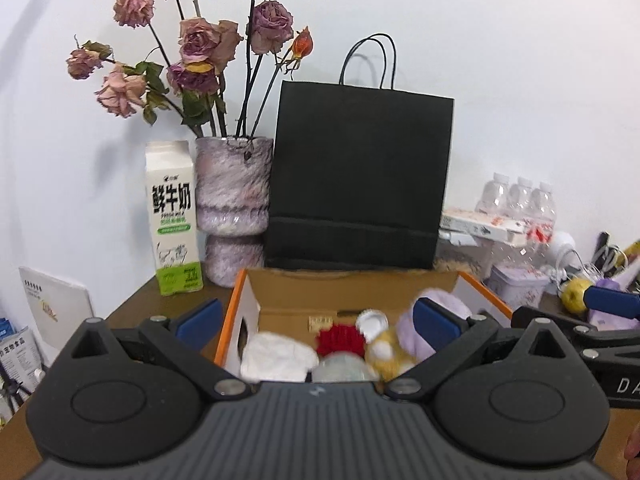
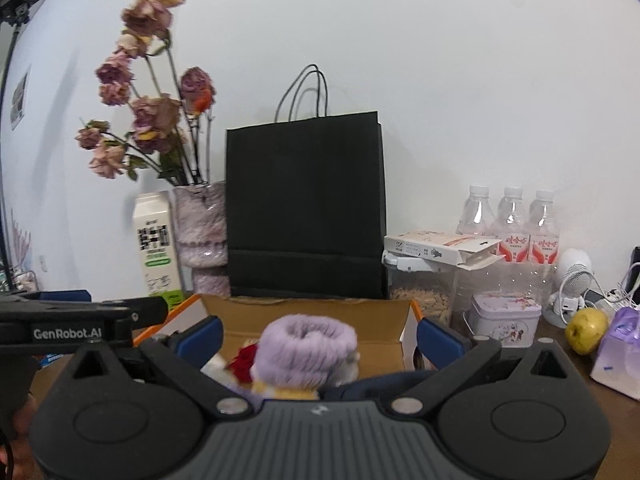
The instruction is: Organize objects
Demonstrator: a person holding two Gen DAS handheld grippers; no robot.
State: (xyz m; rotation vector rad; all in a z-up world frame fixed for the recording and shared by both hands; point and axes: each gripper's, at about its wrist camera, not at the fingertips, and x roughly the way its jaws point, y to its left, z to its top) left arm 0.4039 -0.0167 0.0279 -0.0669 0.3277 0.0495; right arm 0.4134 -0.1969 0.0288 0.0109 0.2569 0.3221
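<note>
An open cardboard box (image 1: 352,286) with orange edges sits on the wooden table, in front of a black paper bag. Inside lie a white cloth (image 1: 276,356), a red knitted item (image 1: 340,338), a yellow plush (image 1: 386,354) and a fuzzy purple item (image 1: 444,300). My left gripper (image 1: 316,320) hovers open over the box's near side. My right gripper (image 2: 319,338) is open too, and the purple item (image 2: 306,344) lies in the box (image 2: 320,314) between its fingers without touching them. The left view shows the right gripper's blue finger (image 1: 608,303) at the box's right.
Behind the box stand the black bag (image 1: 360,176), a vase of dried roses (image 1: 232,200) and a milk carton (image 1: 174,216). To the right are water bottles (image 2: 510,224), a seed jar (image 2: 420,296), a lilac tin (image 2: 504,320), an apple (image 2: 588,330) and a tissue pack (image 2: 618,352).
</note>
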